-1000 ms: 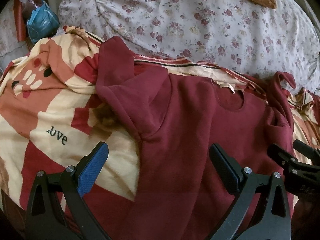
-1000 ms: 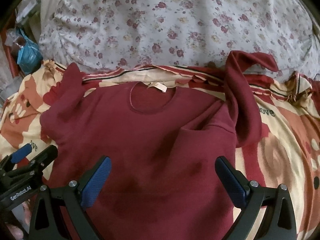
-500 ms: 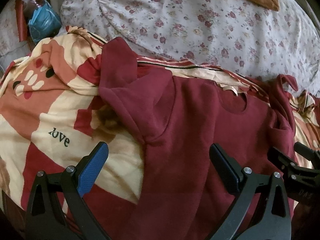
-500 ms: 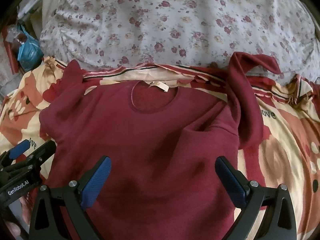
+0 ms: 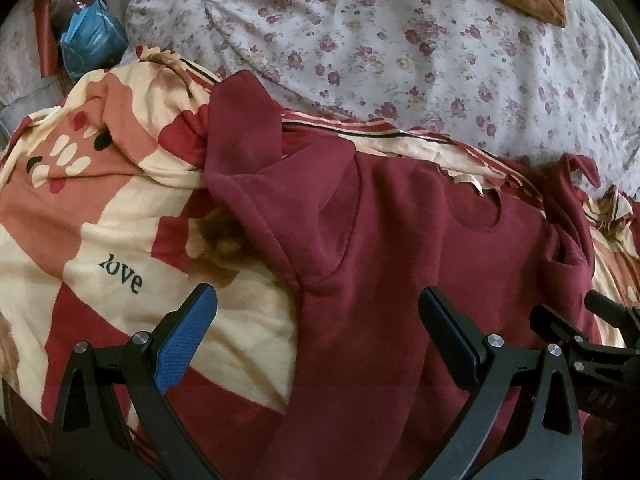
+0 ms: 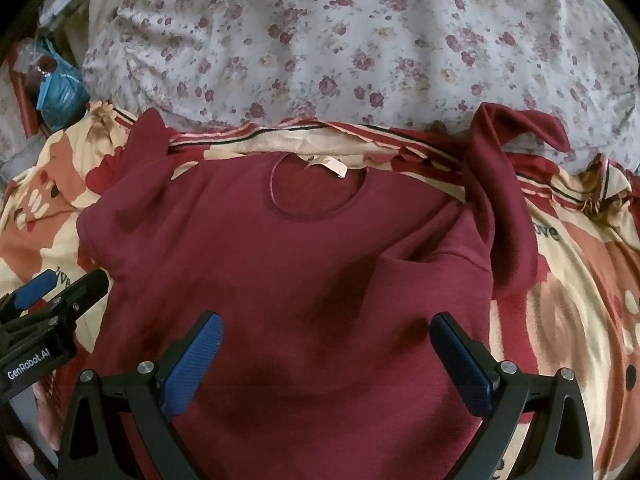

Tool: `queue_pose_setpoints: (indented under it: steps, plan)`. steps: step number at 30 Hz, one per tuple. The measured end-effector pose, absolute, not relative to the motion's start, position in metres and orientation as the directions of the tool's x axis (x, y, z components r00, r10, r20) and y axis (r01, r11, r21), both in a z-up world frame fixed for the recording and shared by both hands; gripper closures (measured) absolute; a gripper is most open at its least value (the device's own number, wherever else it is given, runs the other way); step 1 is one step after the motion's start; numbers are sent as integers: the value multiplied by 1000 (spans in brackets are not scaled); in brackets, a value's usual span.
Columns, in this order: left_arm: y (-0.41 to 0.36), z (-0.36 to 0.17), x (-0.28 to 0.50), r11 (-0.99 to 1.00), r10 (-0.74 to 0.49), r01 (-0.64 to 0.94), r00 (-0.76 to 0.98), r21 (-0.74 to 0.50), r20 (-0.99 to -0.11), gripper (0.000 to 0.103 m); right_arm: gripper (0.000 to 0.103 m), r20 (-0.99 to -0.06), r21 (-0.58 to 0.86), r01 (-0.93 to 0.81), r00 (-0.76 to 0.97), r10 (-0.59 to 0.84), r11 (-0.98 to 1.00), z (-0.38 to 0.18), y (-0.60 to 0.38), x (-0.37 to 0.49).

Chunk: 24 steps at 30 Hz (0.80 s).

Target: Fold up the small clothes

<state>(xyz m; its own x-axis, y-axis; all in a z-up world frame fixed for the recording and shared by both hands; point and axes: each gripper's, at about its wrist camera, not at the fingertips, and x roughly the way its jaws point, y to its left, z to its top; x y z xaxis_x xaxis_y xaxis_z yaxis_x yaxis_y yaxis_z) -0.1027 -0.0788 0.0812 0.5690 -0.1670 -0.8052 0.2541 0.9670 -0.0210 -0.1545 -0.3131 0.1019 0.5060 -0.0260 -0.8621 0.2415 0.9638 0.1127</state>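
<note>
A dark red sweatshirt (image 6: 304, 264) lies front up on a patterned blanket, neck hole away from me with a pale label at the collar. Its left sleeve (image 5: 240, 140) points up and away; its right sleeve (image 6: 508, 200) is bent up and curls over at the cuff. My left gripper (image 5: 316, 308) is open and empty, hovering over the garment's left side seam and armpit. My right gripper (image 6: 326, 332) is open and empty above the lower chest. Each gripper shows at the edge of the other's view, the left one (image 6: 60, 292) and the right one (image 5: 592, 312).
The cream, orange and red blanket (image 5: 100, 240) printed with "love" covers the bed. A big floral quilt or pillow (image 6: 360, 40) lies behind the sweatshirt. A blue plastic bag (image 5: 88, 44) sits at the far left corner.
Both grippers have drifted slightly, so the sweatshirt sits a little lower and to the right in each view. The garment itself has not moved. Both jaws stay open.
</note>
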Motion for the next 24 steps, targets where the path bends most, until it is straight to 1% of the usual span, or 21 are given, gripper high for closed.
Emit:
queue_pose_setpoints:
  steps: [4, 9, 18, 24]
  plan:
    - [-73, 82, -100, 966, -180, 255, 561, -39, -808, 1, 0, -865, 108, 233, 502, -25, 966, 100, -312, -152]
    - [-49, 87, -89, 964, -234, 237, 547, -119, -804, 1, 0, -867, 113, 227, 498, -16, 967, 98, -313, -151]
    - [5, 88, -47, 964, -265, 131, 554, -231, -789, 1, 0, -865, 127, 210, 502, 5, 969, 97, -312, -148]
    - [26, 76, -1, 946, -296, 46, 533, -322, -793, 5, 0, -868, 134, 192, 496, 22, 972, 95, -308, -148]
